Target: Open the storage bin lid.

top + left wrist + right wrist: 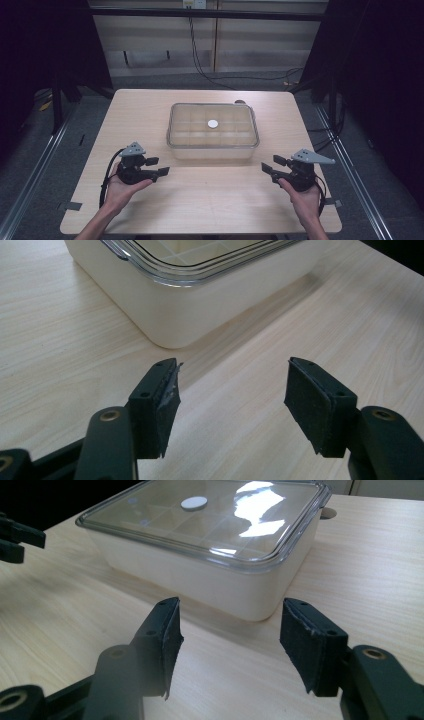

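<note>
Pale wooden table [210,200] amid dark curtained room.

A light wood-grain table [200,200] carries the work. Near its far edge sits a small round dark thing [240,102], perhaps a cable hole, too small to tell. Grey carpeted floor [60,165] surrounds the table, with metal rails [35,165] on both sides. Black cables [200,65] hang down the pale panelled wall [260,50] behind.

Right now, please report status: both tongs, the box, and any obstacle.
Left tongs open, empty, near the box's left front corner. Right tongs open, empty, off its right front corner. Lidded compartment box untouched, clear lid on. Table between: no obstacle.
</note>
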A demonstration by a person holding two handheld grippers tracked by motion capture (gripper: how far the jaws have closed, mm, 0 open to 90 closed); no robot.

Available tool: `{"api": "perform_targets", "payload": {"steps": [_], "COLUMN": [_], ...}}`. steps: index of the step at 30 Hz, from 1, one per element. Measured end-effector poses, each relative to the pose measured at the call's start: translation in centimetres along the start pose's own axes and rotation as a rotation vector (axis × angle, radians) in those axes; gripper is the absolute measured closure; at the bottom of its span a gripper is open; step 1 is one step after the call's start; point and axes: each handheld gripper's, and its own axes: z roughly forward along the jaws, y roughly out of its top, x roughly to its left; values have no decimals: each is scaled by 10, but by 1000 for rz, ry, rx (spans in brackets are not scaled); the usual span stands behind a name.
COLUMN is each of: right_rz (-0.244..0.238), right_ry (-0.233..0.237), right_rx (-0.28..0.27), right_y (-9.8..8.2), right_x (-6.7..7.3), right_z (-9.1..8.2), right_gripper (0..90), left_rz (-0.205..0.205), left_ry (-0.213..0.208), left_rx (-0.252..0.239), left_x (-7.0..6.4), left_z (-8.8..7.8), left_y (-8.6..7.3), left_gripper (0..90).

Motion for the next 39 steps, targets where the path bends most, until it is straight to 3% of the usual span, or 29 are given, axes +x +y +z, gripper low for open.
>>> {"api": "perform_targets", "payload": {"steps": [7, 11, 21, 26, 29, 32, 39], "right_rz": [9, 20, 35, 21, 37, 68, 53], "right_ry": [43, 59, 43, 33, 57, 106, 65], "right_rx": [44, 50, 56, 82, 86, 130, 162], "right_y": [11, 20, 44, 48, 52, 55, 64], "right_x": [1, -7, -27, -31, -39, -43, -48], "right_z": [11, 20, 40, 50, 54, 59, 72], "right_gripper": [371, 346, 279, 311, 394, 385, 309], "left_rz": [17, -8, -18, -20, -14, -15, -27], "left_ry": [22, 32, 51, 68, 82, 87, 92], "left_rx": [-20, -46, -35, -39, -31, -29, -15], "left_x": [6, 13, 24, 29, 32, 36, 44], "left_z": [-2, -3, 1, 3, 3, 5, 13], "left_y": [15, 24, 36, 46, 54, 61, 74], "left_gripper": [379, 379, 378, 362, 348, 347, 324]}}
